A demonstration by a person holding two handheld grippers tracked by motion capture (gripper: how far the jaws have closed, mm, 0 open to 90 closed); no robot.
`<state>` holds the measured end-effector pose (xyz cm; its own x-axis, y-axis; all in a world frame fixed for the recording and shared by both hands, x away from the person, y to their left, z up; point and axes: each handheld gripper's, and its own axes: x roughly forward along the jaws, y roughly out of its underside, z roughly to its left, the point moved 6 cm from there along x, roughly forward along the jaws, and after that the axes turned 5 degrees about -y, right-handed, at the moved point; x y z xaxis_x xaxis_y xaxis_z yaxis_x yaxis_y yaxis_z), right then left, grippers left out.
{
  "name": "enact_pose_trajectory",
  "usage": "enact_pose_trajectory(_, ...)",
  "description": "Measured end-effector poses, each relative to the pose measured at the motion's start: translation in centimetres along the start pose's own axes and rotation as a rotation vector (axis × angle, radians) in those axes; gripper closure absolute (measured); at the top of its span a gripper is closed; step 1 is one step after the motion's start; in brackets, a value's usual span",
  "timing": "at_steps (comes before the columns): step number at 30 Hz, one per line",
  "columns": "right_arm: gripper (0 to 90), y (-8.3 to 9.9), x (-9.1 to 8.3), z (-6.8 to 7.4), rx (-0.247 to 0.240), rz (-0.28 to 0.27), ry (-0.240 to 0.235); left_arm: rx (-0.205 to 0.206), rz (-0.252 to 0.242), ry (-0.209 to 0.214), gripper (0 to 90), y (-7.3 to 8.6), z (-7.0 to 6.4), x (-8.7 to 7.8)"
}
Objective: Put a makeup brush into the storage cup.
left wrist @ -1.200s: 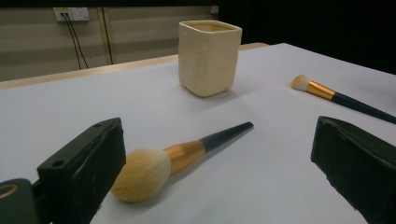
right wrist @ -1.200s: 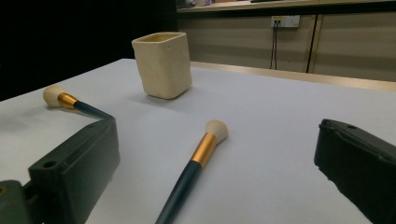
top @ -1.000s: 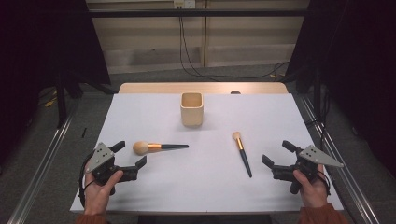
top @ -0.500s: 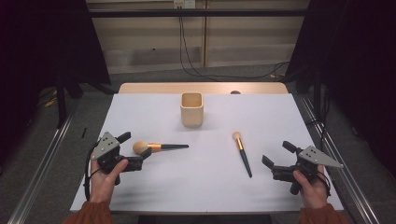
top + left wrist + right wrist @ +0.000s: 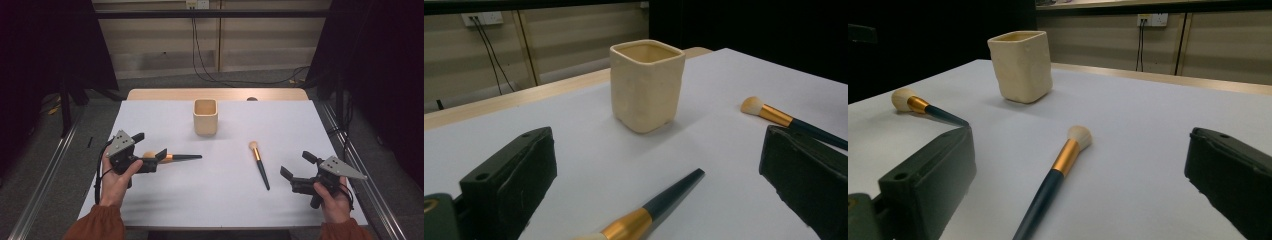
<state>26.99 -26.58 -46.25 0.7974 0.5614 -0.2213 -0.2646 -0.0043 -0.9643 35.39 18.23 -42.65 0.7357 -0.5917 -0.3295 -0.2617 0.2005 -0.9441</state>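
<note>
**Left gripper placed around the large brush**

The left gripper [image 5: 150,151] is at the left side of the white table [image 5: 165,120], and its two jaws stand apart. Between them lies the large brush [image 5: 172,158], with its pale head close to the gripper body and its dark handle pointing toward the middle of the table. In the left gripper view the gold ferrule and dark handle [image 5: 659,202] lie flat on the table between the open jaws, which do not touch them. The cream cup [image 5: 205,116] stands upright beyond the brush, well apart from it. The right gripper [image 5: 295,165] is low at the right side, with its jaws apart too and holding nothing. The small brush [image 5: 260,165] lies just beside it, head toward the cup.
</note>
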Motion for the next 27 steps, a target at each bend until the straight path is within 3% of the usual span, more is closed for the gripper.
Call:
enact_pose_trajectory(11,0.0,0.1,0.0,0.1,-0.007,0.006,-0.004,0.035,0.021,0.061,3.6,-0.9,0.2,2.2)
enact_pose_trajectory(16,0.0,0.1,0.1,0.2,-0.015,0.013,-0.011,0.040,0.078,0.078,3.5,-0.4,0.2,3.3)
enact_pose_trajectory(21,0.0,0.2,0.1,0.2,-0.010,0.014,-0.009,0.080,0.132,0.083,2.9,-1.0,0.2,3.7)
enact_pose_trajectory(22,0.0,0.2,0.1,0.2,-0.010,0.014,-0.009,0.085,0.168,0.096,3.0,-1.1,0.3,3.8)
enact_pose_trajectory(25,0.0,0.2,0.1,0.2,-0.014,0.016,-0.010,0.110,0.205,0.059,3.7,-1.2,0.6,3.9)
enact_pose_trajectory(27,0.0,0.1,0.0,0.3,-0.017,0.011,-0.010,0.116,0.233,0.058,3.7,-0.9,0.8,4.1)
